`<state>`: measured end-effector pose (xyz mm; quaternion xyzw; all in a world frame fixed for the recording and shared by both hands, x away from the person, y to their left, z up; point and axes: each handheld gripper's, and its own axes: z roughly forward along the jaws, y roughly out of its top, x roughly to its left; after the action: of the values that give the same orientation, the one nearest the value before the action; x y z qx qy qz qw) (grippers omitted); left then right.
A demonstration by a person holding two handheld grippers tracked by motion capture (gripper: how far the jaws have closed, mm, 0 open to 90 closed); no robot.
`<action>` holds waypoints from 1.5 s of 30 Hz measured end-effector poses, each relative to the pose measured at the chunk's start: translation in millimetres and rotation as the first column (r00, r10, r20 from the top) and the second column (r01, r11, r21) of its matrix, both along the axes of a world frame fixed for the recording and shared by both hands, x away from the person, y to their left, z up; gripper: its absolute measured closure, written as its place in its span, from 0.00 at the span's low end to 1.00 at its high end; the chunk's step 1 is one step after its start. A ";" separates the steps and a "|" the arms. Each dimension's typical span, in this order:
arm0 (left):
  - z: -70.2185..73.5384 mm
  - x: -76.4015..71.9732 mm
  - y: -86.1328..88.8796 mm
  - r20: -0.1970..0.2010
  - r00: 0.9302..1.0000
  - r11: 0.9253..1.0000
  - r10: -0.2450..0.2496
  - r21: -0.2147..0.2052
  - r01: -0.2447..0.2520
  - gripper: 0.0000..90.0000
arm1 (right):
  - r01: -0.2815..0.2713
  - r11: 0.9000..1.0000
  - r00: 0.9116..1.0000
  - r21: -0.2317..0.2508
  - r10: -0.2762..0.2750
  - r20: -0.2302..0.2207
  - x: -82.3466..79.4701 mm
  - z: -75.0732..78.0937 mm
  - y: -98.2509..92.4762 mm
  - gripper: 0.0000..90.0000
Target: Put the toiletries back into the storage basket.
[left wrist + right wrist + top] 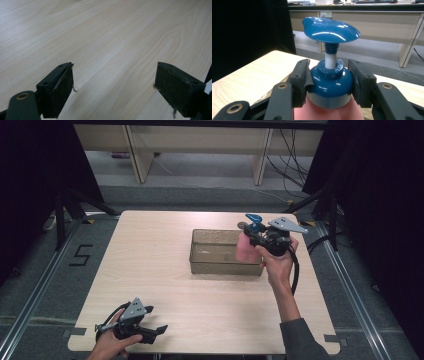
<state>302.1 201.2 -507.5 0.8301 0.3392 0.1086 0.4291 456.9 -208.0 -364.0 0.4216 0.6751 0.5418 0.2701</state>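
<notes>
A pink pump bottle [245, 247] with a blue pump head [253, 218] hangs upright over the right end of a clear rectangular bin [216, 268]. My right gripper [251, 236] is shut on its blue collar [331, 81], one pad [302, 77] pressing on each side. The blue pump head [330, 29] stands above the jaws in the right gripper view, and the pink body [327, 114] shows below them. My left gripper [159, 331] rests at the table's near left corner, jaws open. In the left gripper view its pads [62, 88] stand wide apart over bare wood.
The light wooden table [150, 270] carries the bin right of centre. Dark curtains flank the table. Desk legs and cables stand on the floor beyond the far edge.
</notes>
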 end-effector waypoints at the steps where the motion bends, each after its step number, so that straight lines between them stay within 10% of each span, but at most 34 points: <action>1: 0.0 0.3 -0.5 -0.001 1.000 1.000 0.004 -0.007 -0.004 0.17 | 0.002 1.000 1.000 -0.004 -0.002 0.007 2.4 -1.6 -1.1 0.59; 45: 2.5 1.1 2.1 0.005 1.000 0.999 -0.019 0.033 0.019 0.17 | 0.063 0.997 0.997 -0.048 -0.065 -0.049 29.0 -43.3 -22.6 0.59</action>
<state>303.2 203.3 -505.0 0.8399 0.3284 0.1122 0.4174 485.9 -230.6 -407.3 0.4503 0.6802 0.5064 0.2796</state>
